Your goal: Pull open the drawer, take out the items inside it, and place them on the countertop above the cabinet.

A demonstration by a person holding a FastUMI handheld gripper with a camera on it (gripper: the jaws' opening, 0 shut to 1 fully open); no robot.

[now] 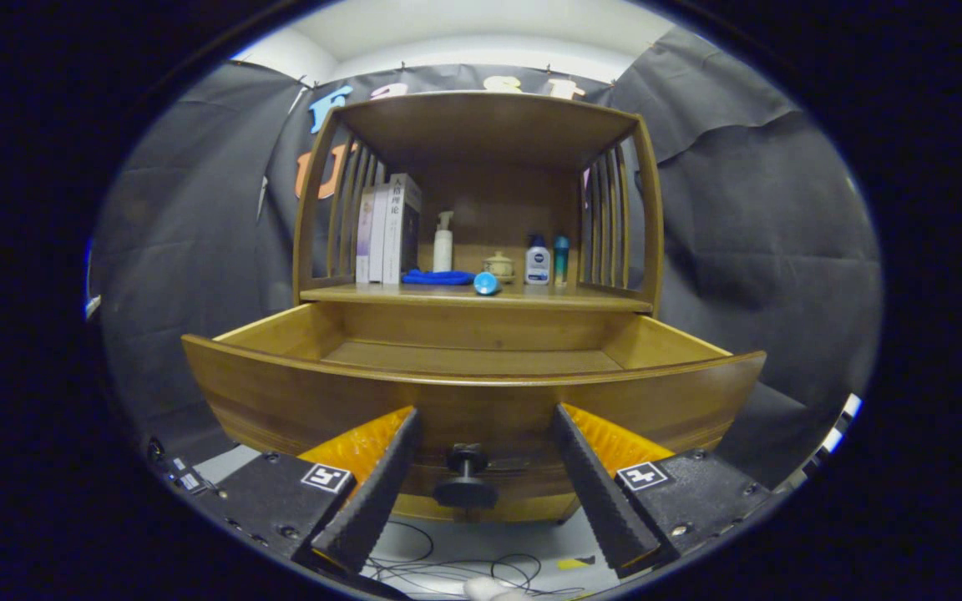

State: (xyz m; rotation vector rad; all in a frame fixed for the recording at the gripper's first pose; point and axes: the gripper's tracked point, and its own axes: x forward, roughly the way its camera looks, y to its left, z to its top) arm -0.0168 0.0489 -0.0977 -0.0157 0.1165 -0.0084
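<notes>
Drawer (473, 392) pulled well out of the wooden cabinet (481, 133), its curved front of smooth, warm-grained wood bowing toward the camera. Dark round knob (465, 480) at the middle of that front, sitting between the jaws with clear space on either side, touching neither. Gripper (481, 492) jaws spread wide apart, clamped on nothing, ridged inner faces angled toward the knob. Likely placed so because the knob is what pulls the drawer, so lined up with it and let go or not yet closed.

Visible part of the drawer floor bare, flat boards; nearer part hidden behind the front panel, so cannot tell whether anything lies there.

On the tabletop (548, 298) above the drawer, under the cabinet's roof and between its slatted sides: upright books (389, 229) at the left, a soft blue cloth (437, 277) lying in front, a slim white spray bottle (443, 242), a small blue rounded thing (486, 284) near the front edge, a squat lidded ceramic pot (498, 265), a white bottle with a dark cap (538, 262) and a slender teal bottle (561, 259) just beside it. Judging by the open drawer and these things standing above, task seemingly far along.

Thin loose cables (448, 568) on the pale floor beneath the drawer
</notes>
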